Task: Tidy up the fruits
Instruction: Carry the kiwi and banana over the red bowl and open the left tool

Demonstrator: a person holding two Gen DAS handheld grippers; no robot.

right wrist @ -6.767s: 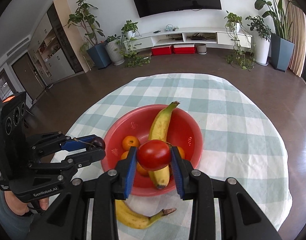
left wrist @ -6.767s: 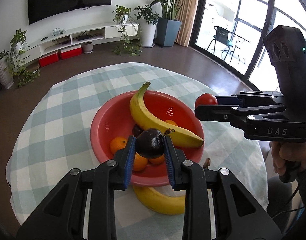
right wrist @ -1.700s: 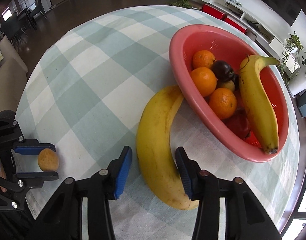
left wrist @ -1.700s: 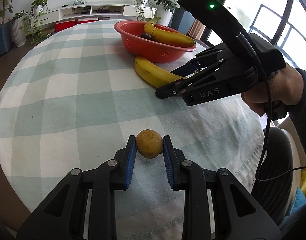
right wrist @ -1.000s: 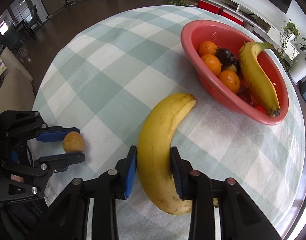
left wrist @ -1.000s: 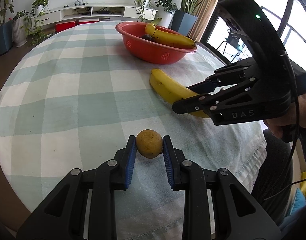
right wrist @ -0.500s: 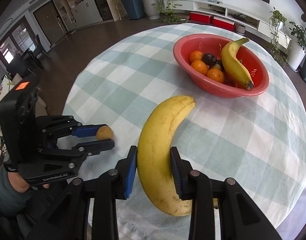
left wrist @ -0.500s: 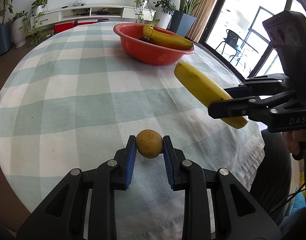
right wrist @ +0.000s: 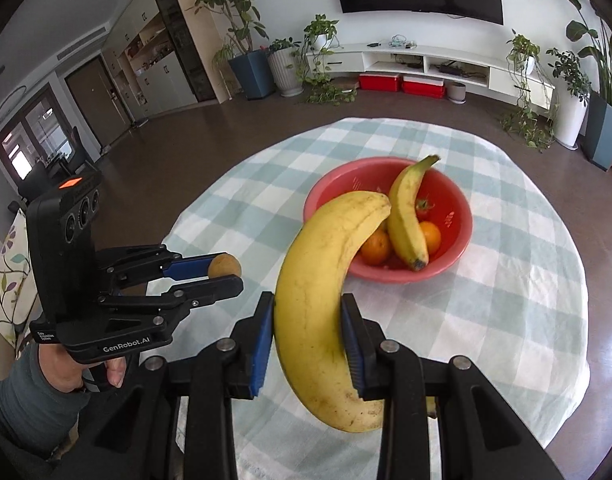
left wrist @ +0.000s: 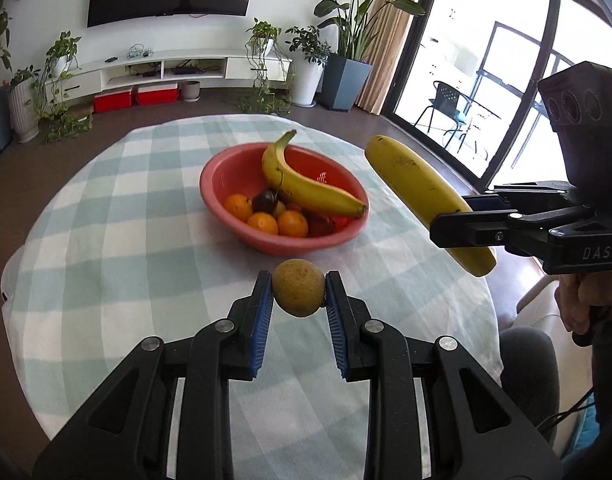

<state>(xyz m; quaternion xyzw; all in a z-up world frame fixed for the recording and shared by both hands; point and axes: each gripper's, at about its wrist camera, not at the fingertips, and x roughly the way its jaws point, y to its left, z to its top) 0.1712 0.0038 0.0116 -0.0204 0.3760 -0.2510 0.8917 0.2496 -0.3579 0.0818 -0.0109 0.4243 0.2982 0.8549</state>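
Banana (right wrist: pixel 322 300) sits clamped in my right gripper (right wrist: pixel 308 340), pads pressing its thick middle, both ends free, held in the air above the cloth (right wrist: pixel 506 300) on the near side of the bowl (right wrist: pixel 462 216). I judge it fairly heavy for a pinch grip and soft under the peel, so squeezing harder would bruise it; the smooth skin could slide if I tilt it. Mid-body is the right place to hold, near its balance.

My left gripper (left wrist: pixel 298 298) is closed on a small round fruit (left wrist: pixel 298 288), dull yellow-brown with a matte, speckled skin, also held above the cloth, just short of the bowl. It looks light and firm, caught across its widest part, though a ball can roll out of flat pads.

The bowl is smooth red plastic with perforated walls, already holding another banana (left wrist: pixel 301 184), glossy oranges (left wrist: pixel 261 222) and a dark plum (left wrist: pixel 264 200). The cloth is woven, checked pale green and white.
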